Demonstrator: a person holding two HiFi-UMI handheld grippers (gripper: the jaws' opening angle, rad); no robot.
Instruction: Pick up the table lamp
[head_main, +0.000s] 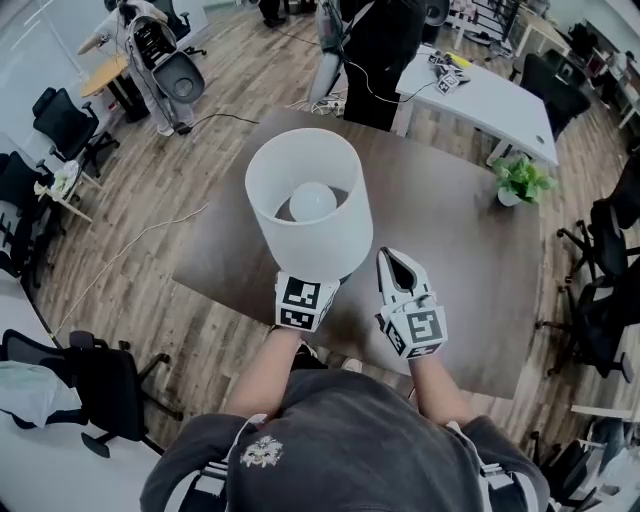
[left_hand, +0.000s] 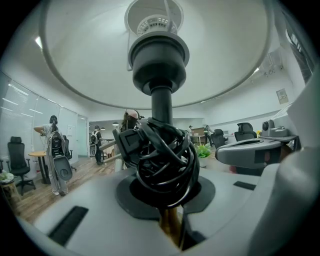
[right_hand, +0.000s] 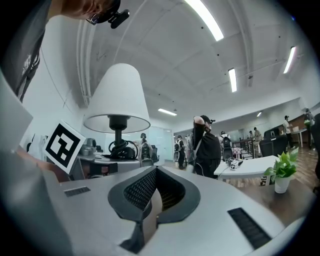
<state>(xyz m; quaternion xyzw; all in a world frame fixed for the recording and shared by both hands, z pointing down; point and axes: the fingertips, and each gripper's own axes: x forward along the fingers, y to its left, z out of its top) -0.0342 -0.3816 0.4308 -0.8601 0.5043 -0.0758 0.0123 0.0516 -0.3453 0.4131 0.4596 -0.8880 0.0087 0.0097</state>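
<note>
- 1 table lamp (head_main: 310, 250): upright, over dark bench (head_main: 470, 300), held low on its stem by left gripper (left_hand: 166, 200).
- 1 bulb (head_main: 313, 202), seen down thru lamp's open shade top.
- 1 black cord bundle (left_hand: 165, 155), wound round lamp stem below socket.
- 2 grippers:
  - left fingers clamped narrow on lamp stem, under cord bundle.
  - right gripper (head_main: 392, 262) just right of lamp, apart from it; fingers together, nothing btwn.
- 1 potted plant (head_main: 520, 182) on bench, well right of lamp.
- 1 person in black (head_main: 375, 60) beyond lamp, cut off by top of head view.
- Hidden: lamp base in no view, so can't tell if clear of bench.
- In head view, stem & left fingers covered by shade.
- In left gripper view, shade rim cut off at edges.
</note>
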